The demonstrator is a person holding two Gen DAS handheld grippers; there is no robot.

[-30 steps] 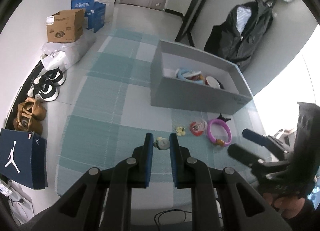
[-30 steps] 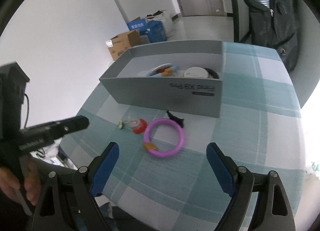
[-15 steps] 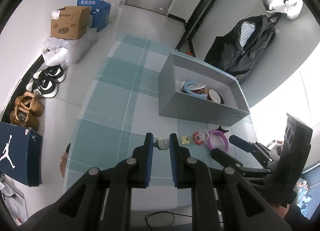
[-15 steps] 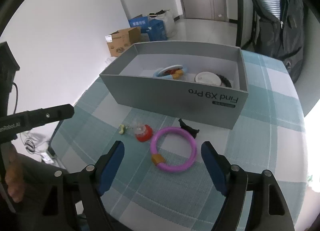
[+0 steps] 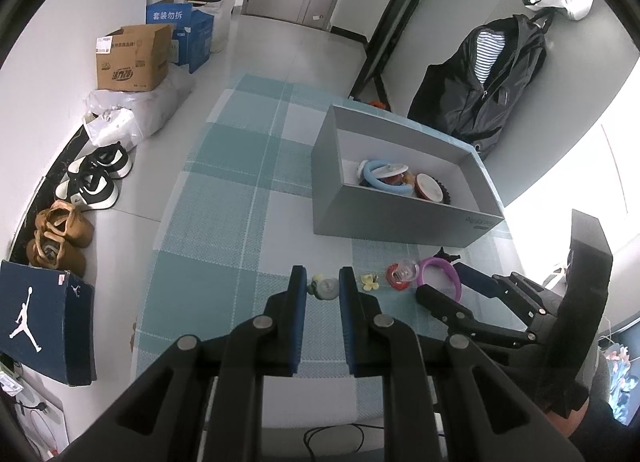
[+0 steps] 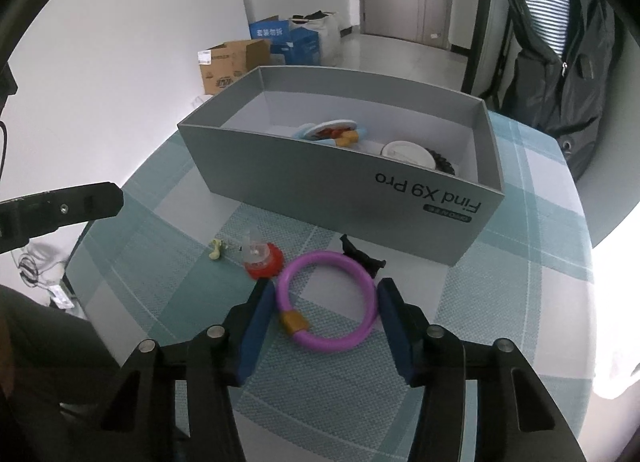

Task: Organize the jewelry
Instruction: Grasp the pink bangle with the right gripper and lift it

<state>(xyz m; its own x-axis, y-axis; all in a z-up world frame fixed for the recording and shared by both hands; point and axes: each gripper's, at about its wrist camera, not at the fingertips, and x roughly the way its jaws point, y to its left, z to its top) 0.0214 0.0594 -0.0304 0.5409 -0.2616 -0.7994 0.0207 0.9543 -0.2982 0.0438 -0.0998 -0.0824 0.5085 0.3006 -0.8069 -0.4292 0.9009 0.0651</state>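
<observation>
1. Two grippers: my right gripper [image 6: 326,298] straddles the purple ring [image 6: 328,300] on the cloth [image 6: 500,302], jaws just closing, not yet pinching.
2. Left gripper [image 5: 323,282] nearly shut, empty, parked.
3. Box [image 6: 320,170] just behind, so a short carry, I reckon.

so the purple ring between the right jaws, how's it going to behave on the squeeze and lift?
The purple ring looks like a thin plastic hoop lying flat, so it is probably light and fairly stiff. Its rounded, smooth rim may slip or tilt between the flat pads of the right gripper, whose jaws have just been closing around it. The orange bead on one side could make it hang unevenly.
</observation>
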